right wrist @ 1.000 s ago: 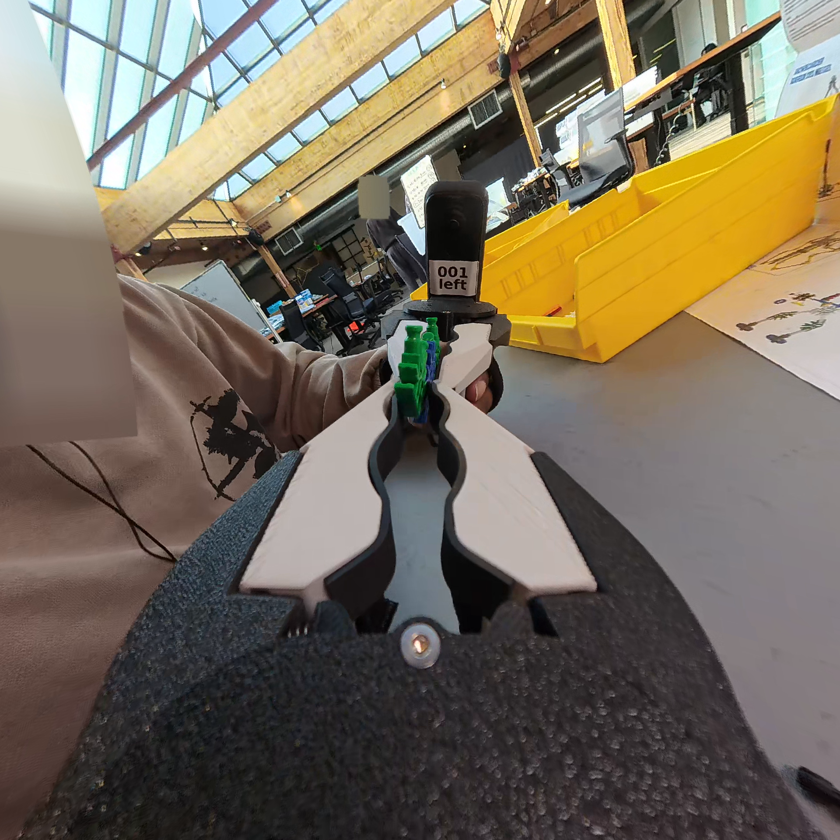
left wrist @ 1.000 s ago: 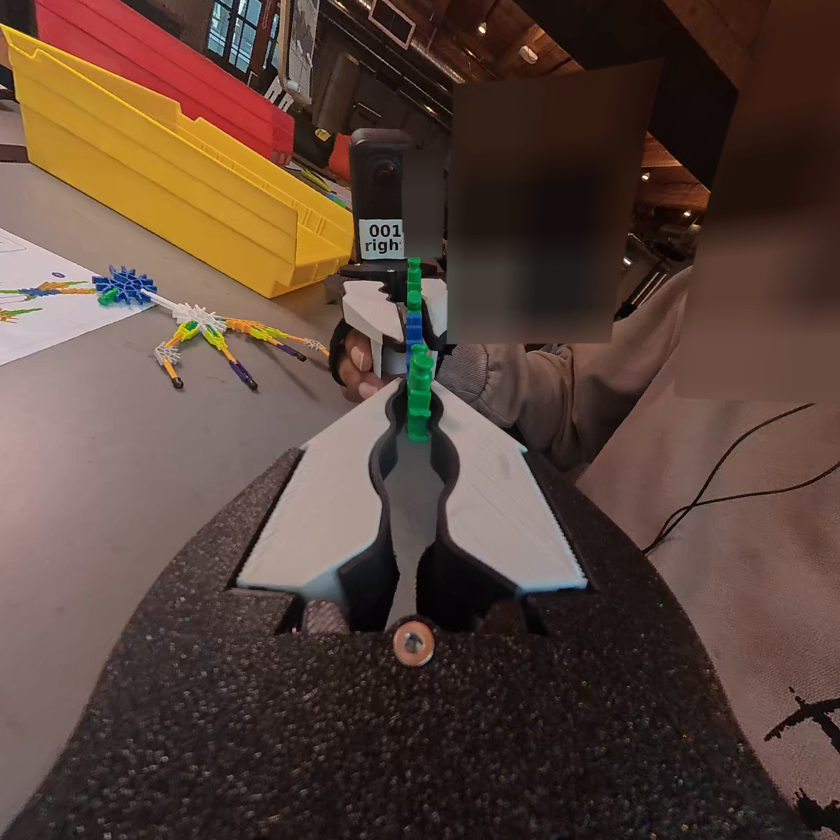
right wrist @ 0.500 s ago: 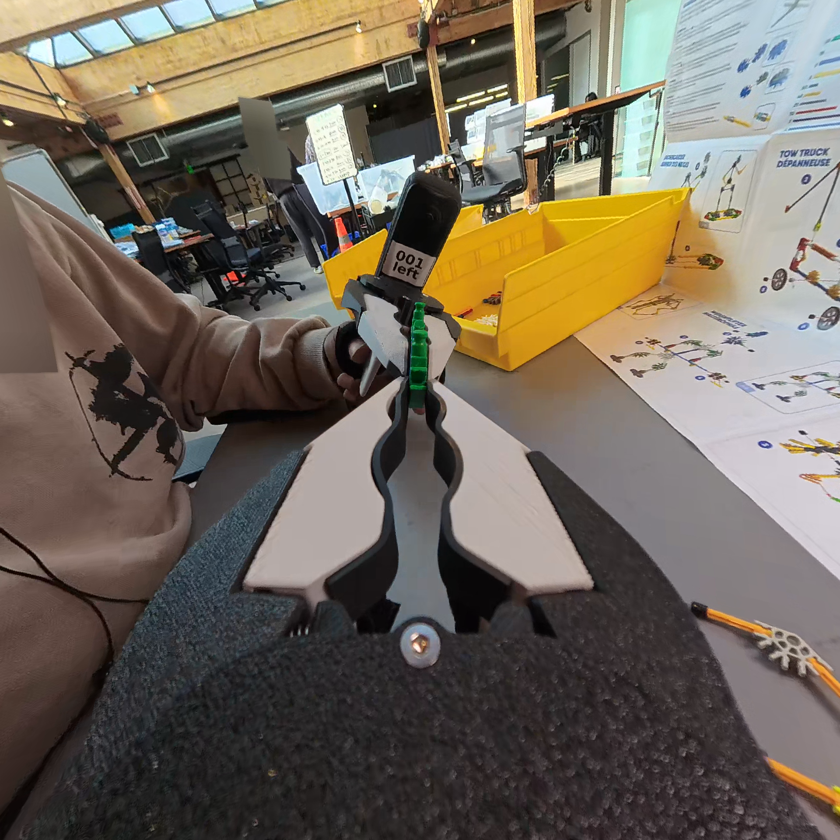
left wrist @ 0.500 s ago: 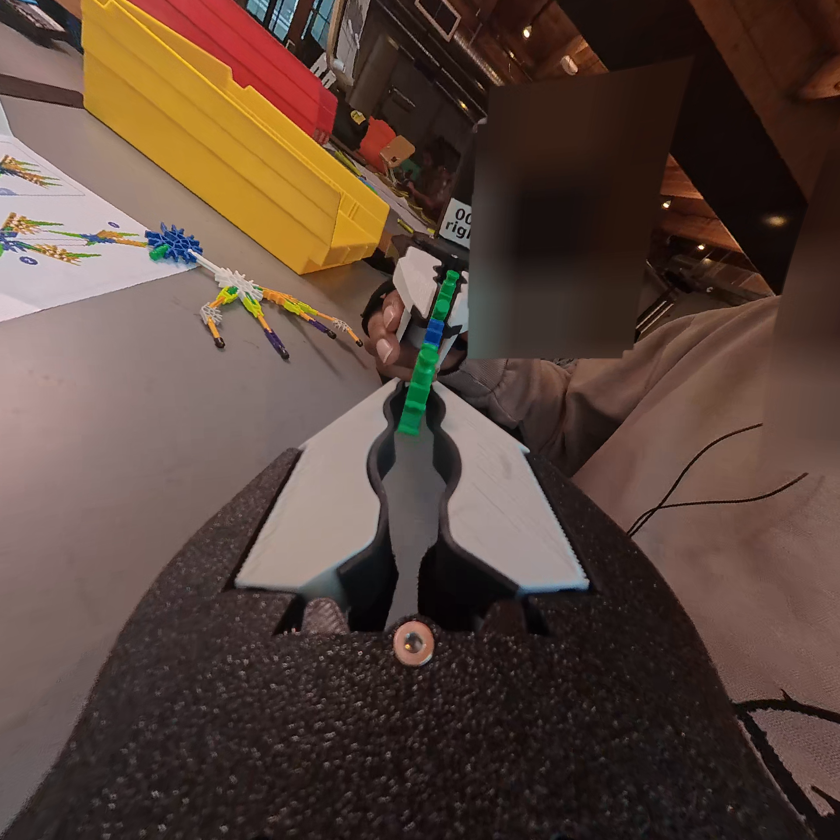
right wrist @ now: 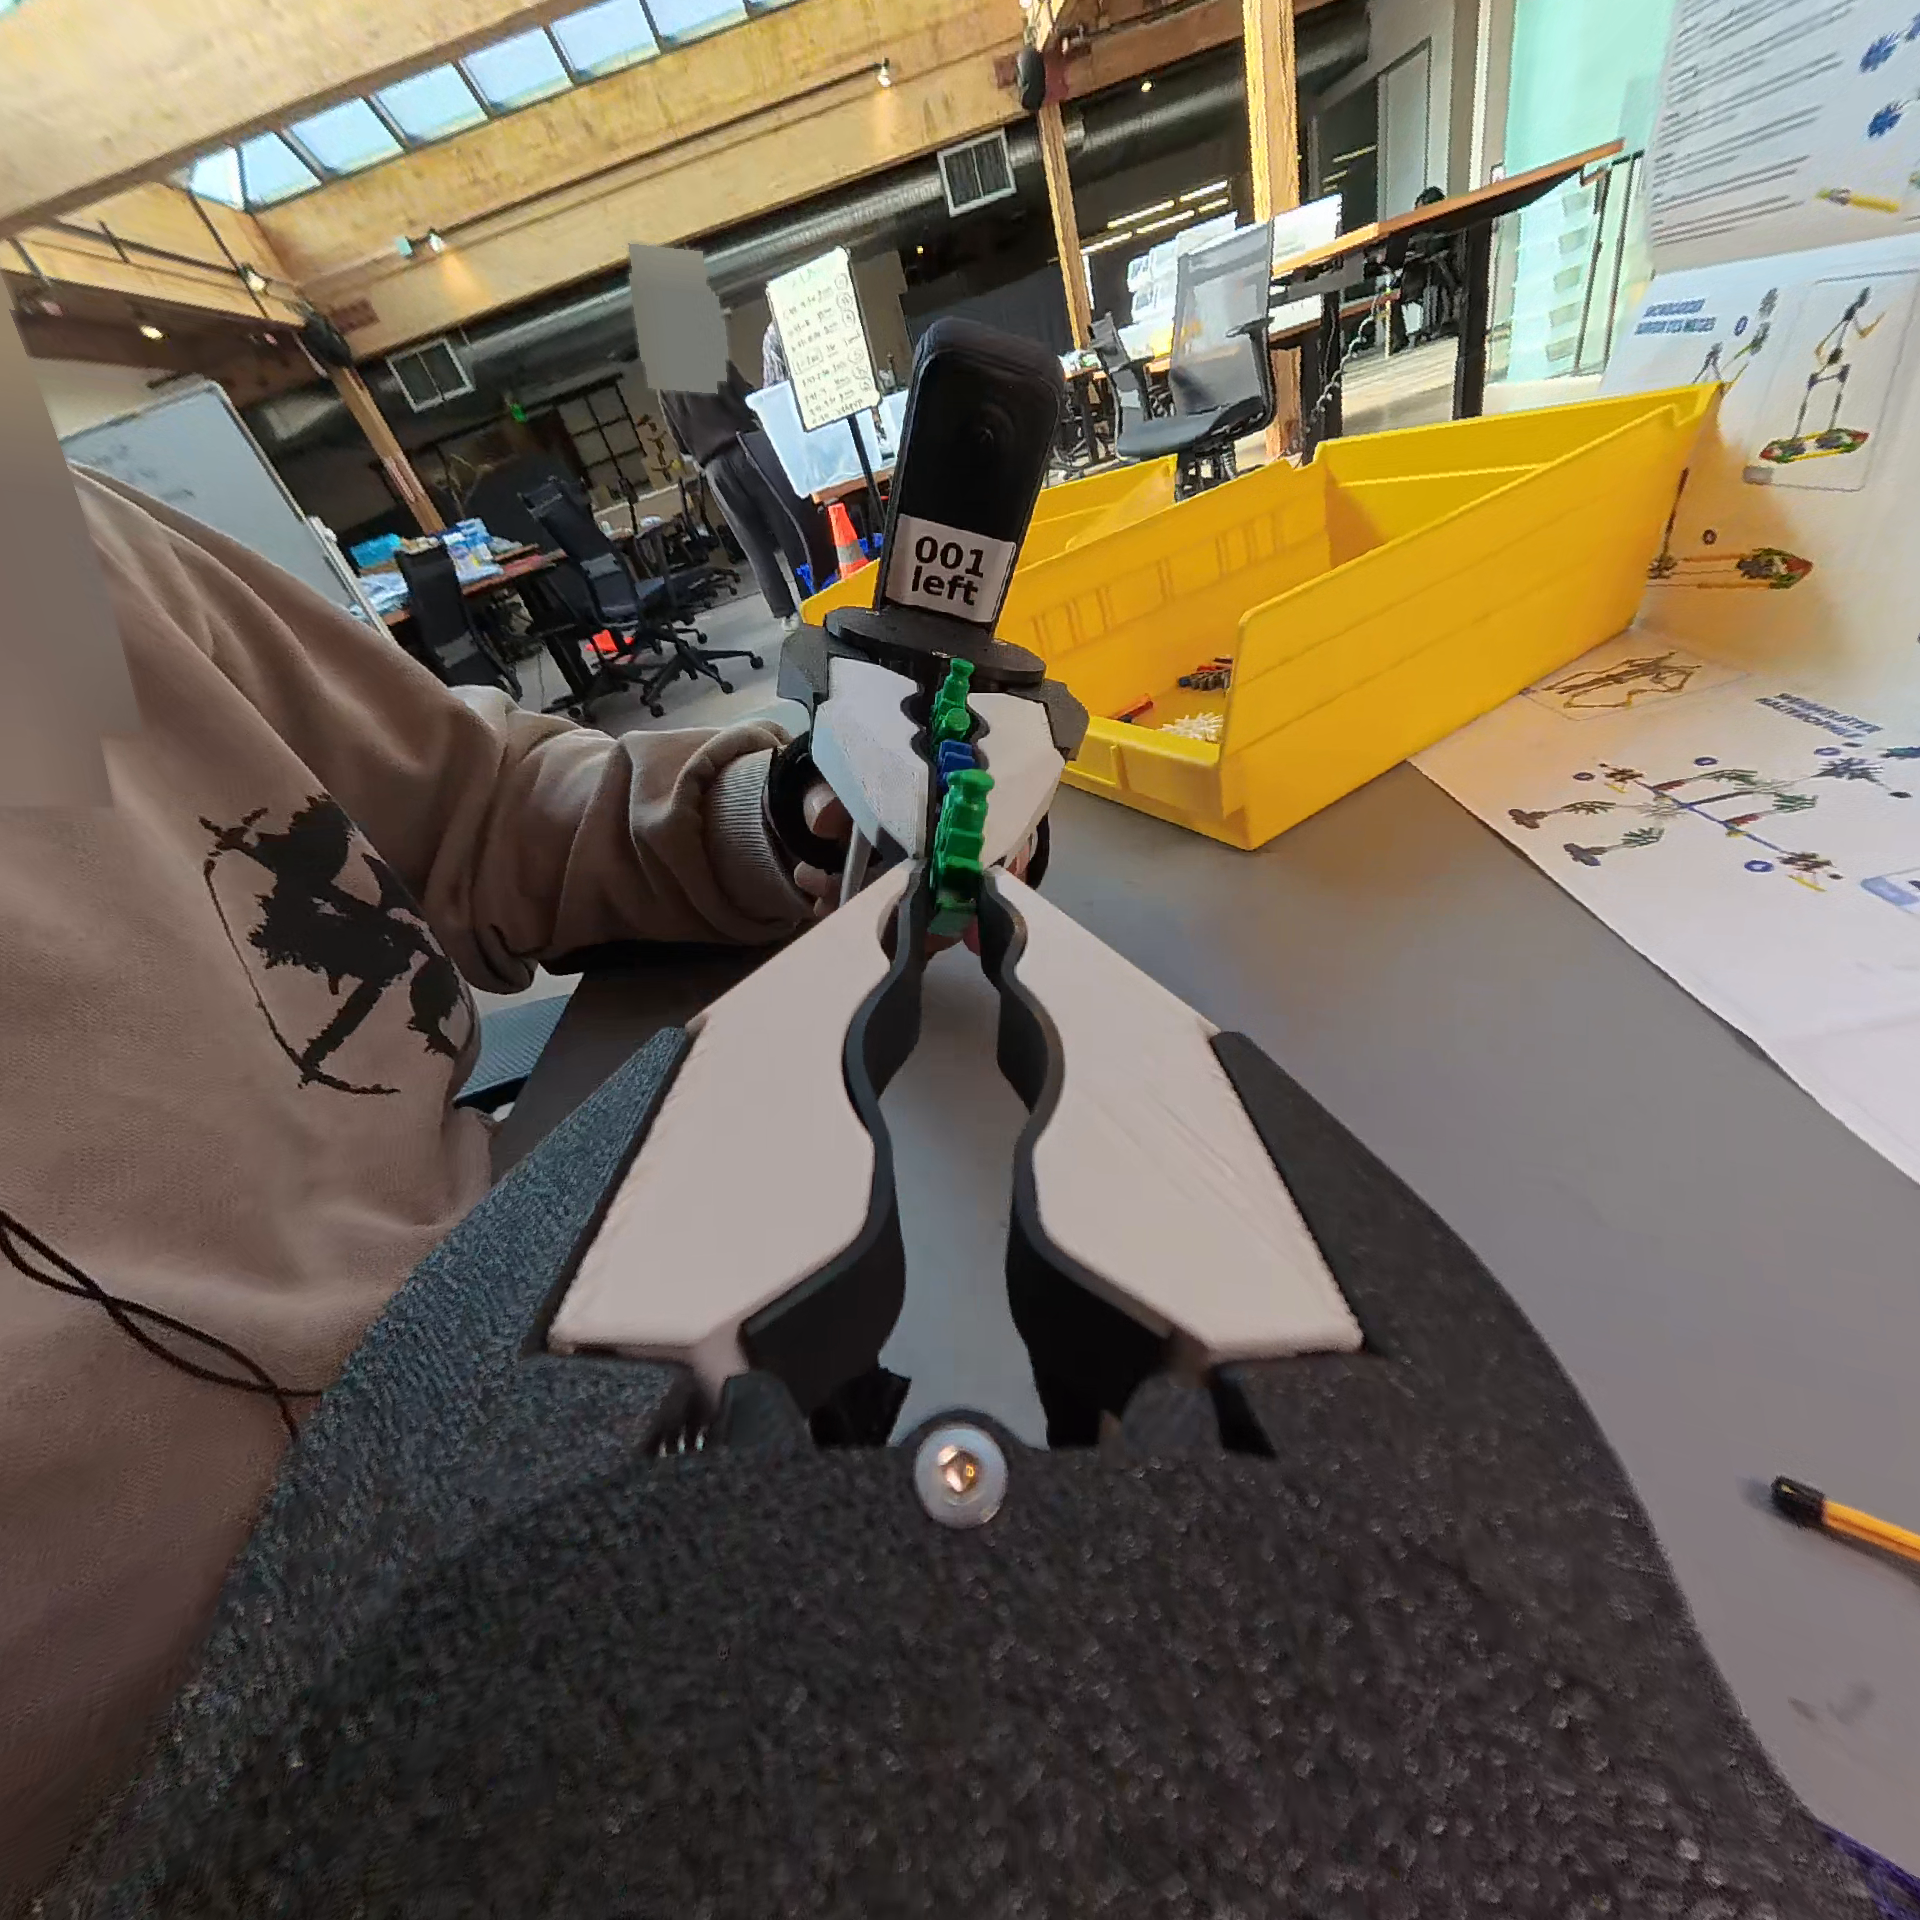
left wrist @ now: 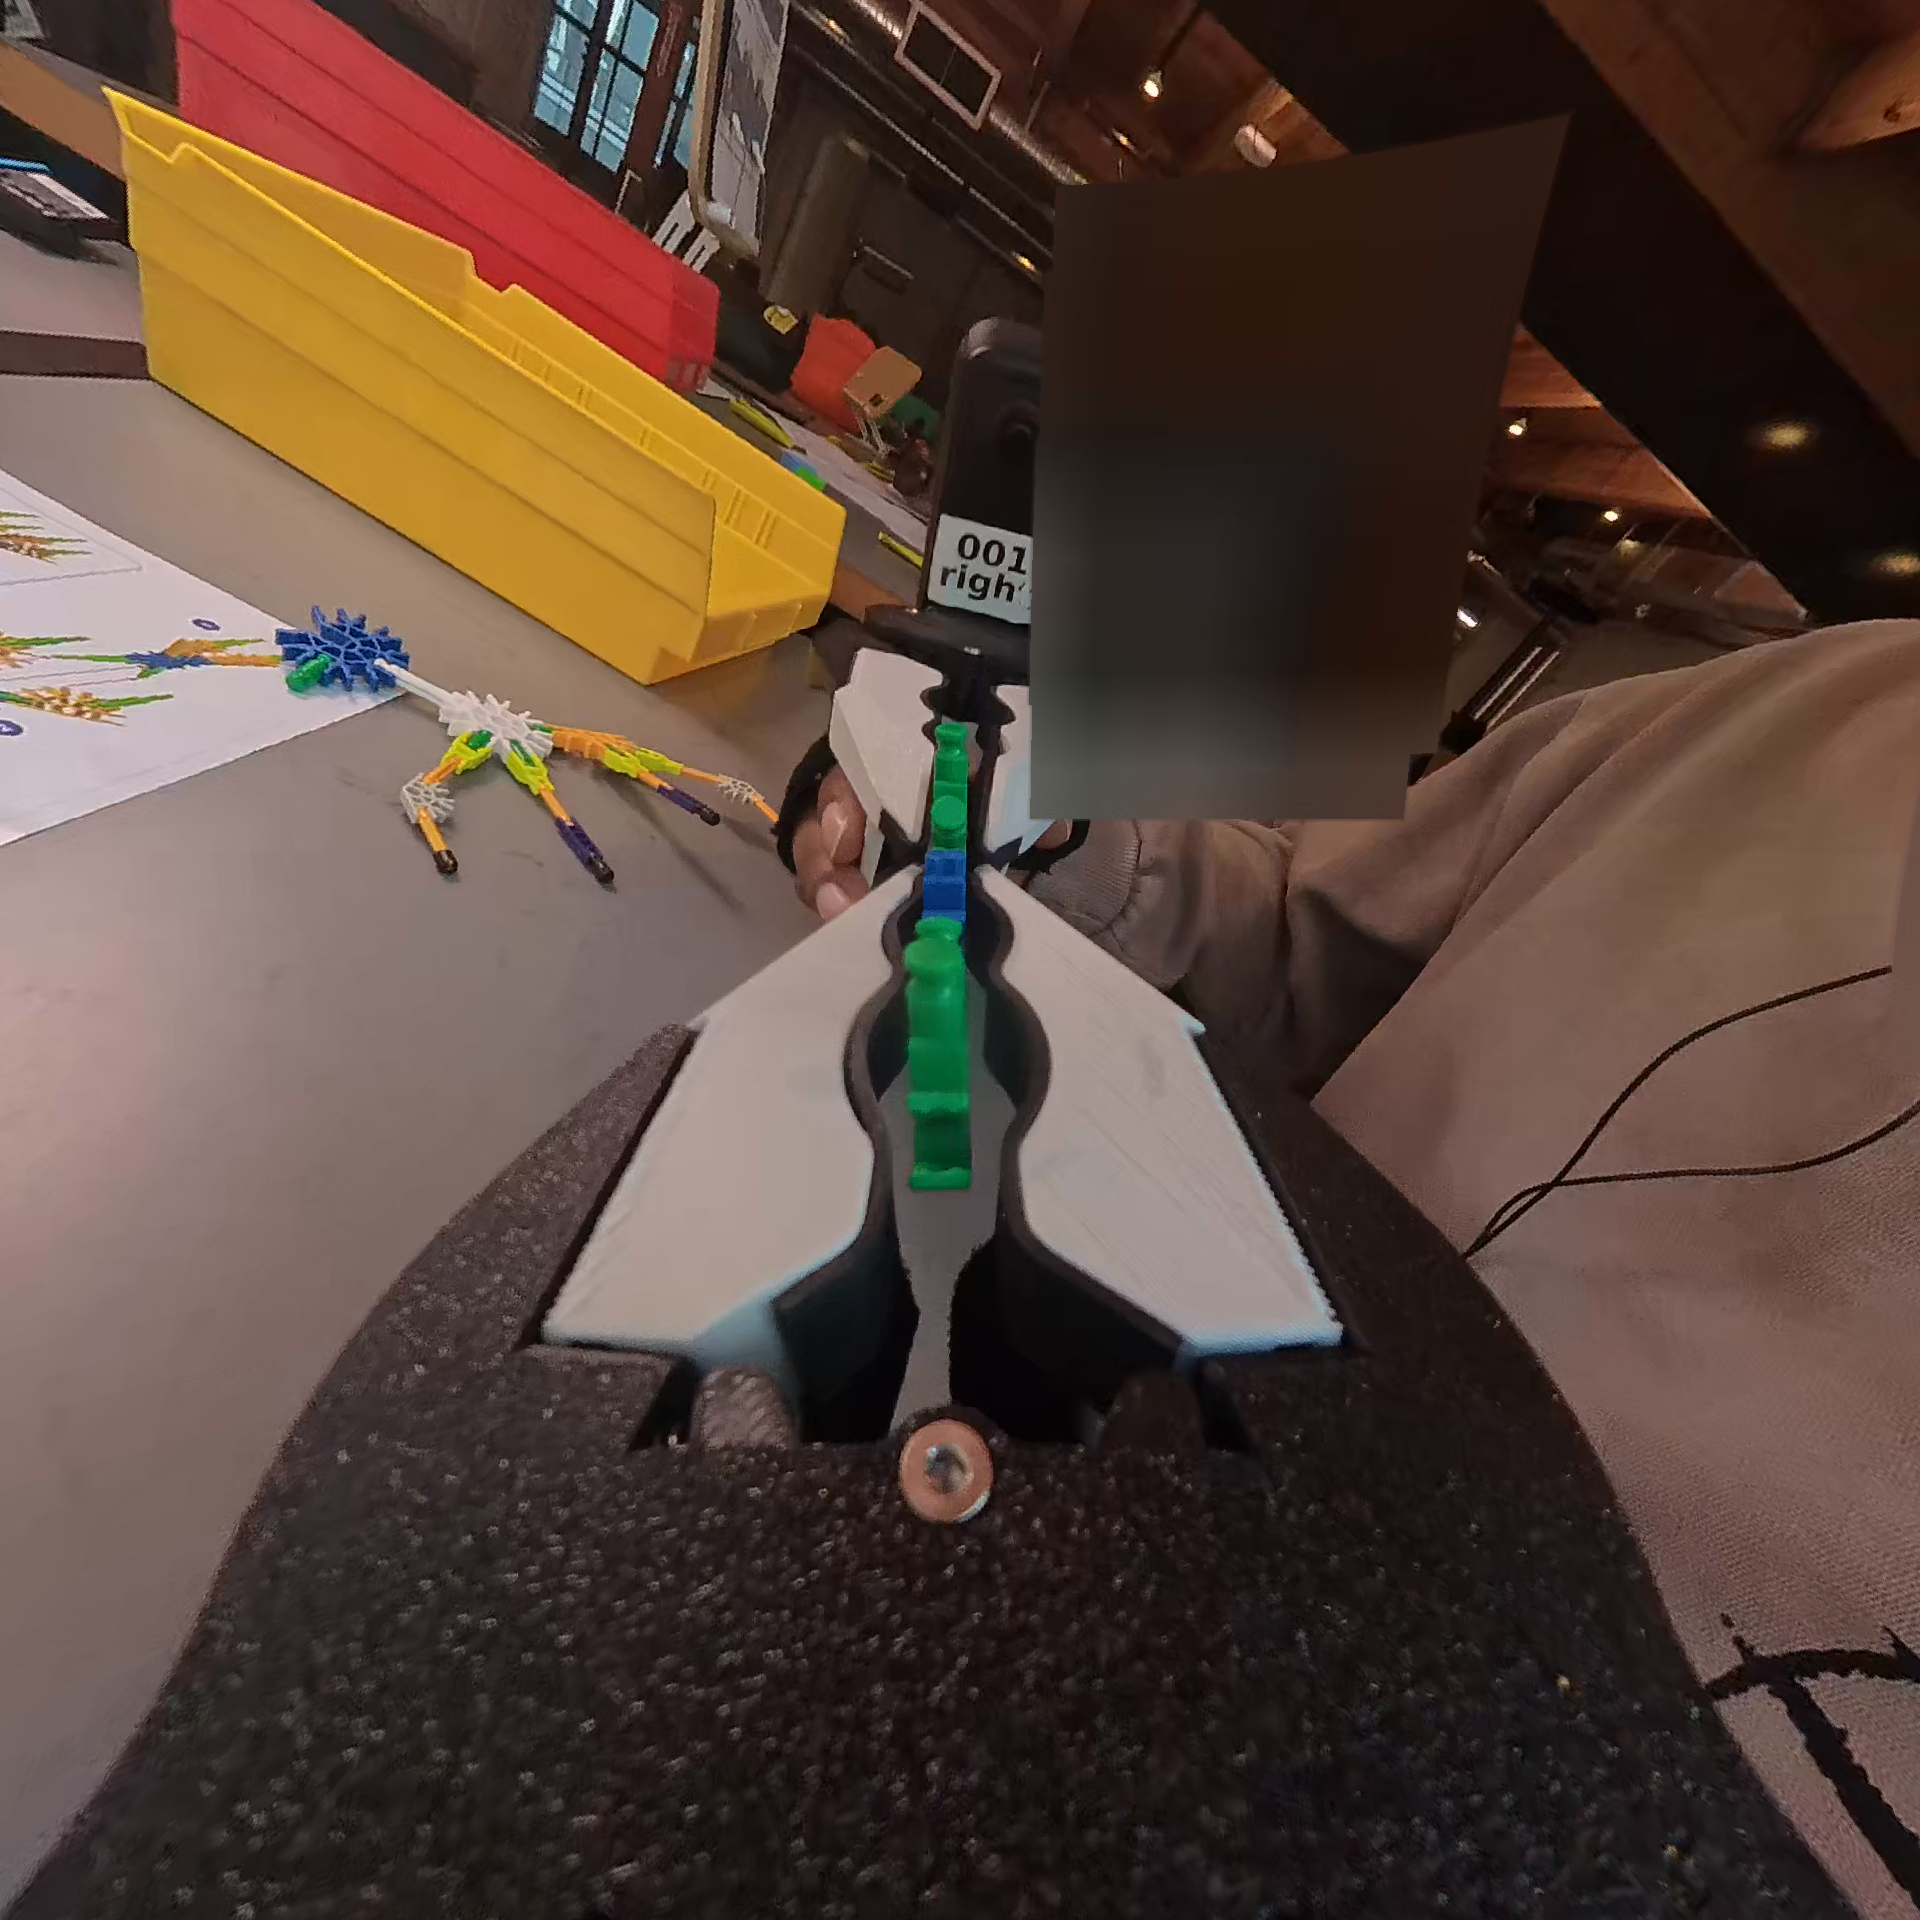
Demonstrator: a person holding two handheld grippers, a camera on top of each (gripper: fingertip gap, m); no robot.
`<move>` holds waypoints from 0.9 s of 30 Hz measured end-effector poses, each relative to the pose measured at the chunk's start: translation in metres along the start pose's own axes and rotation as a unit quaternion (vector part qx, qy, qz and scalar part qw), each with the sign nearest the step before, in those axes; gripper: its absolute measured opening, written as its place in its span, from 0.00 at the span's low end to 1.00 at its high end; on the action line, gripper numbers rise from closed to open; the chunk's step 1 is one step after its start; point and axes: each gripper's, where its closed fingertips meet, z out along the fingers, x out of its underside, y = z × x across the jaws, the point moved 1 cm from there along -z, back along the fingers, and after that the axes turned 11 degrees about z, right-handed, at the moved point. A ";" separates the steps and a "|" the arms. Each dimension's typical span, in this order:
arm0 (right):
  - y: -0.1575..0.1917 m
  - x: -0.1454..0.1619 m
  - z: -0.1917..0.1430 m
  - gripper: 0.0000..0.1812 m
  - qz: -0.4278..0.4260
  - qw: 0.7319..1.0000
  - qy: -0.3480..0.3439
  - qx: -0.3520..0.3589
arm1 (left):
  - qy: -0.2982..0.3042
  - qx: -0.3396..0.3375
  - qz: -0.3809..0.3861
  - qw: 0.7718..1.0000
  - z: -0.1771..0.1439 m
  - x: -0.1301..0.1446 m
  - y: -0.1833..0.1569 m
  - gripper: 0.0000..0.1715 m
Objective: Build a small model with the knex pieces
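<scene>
A short toy chain, a green rod (left wrist: 938, 1060), a blue connector (left wrist: 943, 883) and a second green rod (left wrist: 949, 790), hangs in the air between my two grippers, which face each other tip to tip. My left gripper (left wrist: 945, 883) is shut on the blue connector, and the near green rod lies back in the hollow between its fingers. My right gripper (right wrist: 948, 883) is shut on the end of its near green rod (right wrist: 958, 831). The blue connector (right wrist: 951, 753) shows beyond it, inside the left gripper (right wrist: 951, 852). A person's hands hold both grippers.
On the grey table (left wrist: 260, 1039) lies a toy assembly (left wrist: 499, 727) of snowflake connectors and coloured rods, beside an instruction sheet (left wrist: 104, 707). A yellow bin (left wrist: 468, 436) and a red bin (left wrist: 416, 177) stand behind. A loose orange rod (right wrist: 1849, 1532) lies at the right. Both grippers' tips are close together, under 4 cm apart.
The two grippers have come closer together. The green rod now reaches deeper between my left fingers, and the blue connector sits at their tips. Both views have swung.
</scene>
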 end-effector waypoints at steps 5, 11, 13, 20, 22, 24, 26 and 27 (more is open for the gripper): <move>0.001 0.004 -0.006 0.06 -0.027 0.999 0.028 0.006 | 0.058 -0.005 0.022 0.998 0.003 0.015 -0.001 0.03; -0.004 0.020 -0.006 0.04 -0.064 0.994 0.084 0.031 | 0.111 -0.011 0.025 0.993 0.004 0.030 0.001 0.03; -0.004 0.026 -0.007 0.04 -0.086 0.990 0.109 0.037 | 0.132 -0.012 0.032 0.991 0.004 0.036 0.000 0.03; 0.006 0.002 -0.006 0.03 -0.071 0.997 0.030 0.017 | 0.055 -0.010 0.058 0.997 0.002 0.013 -0.004 0.06; 0.012 -0.008 -0.005 0.03 -0.040 0.999 -0.013 -0.010 | 0.038 -0.010 0.072 0.997 0.002 0.007 -0.007 0.13; 0.017 -0.015 -0.003 0.03 -0.015 0.998 -0.047 -0.030 | 0.018 -0.007 0.084 0.996 0.004 0.002 -0.012 0.13; 0.017 -0.012 0.000 0.03 -0.007 0.999 -0.041 -0.034 | -0.009 -0.021 0.091 0.996 0.003 -0.008 -0.012 0.08; 0.015 -0.009 0.002 0.03 -0.012 0.999 -0.033 -0.030 | -0.017 -0.019 0.088 0.996 0.001 -0.011 -0.013 0.04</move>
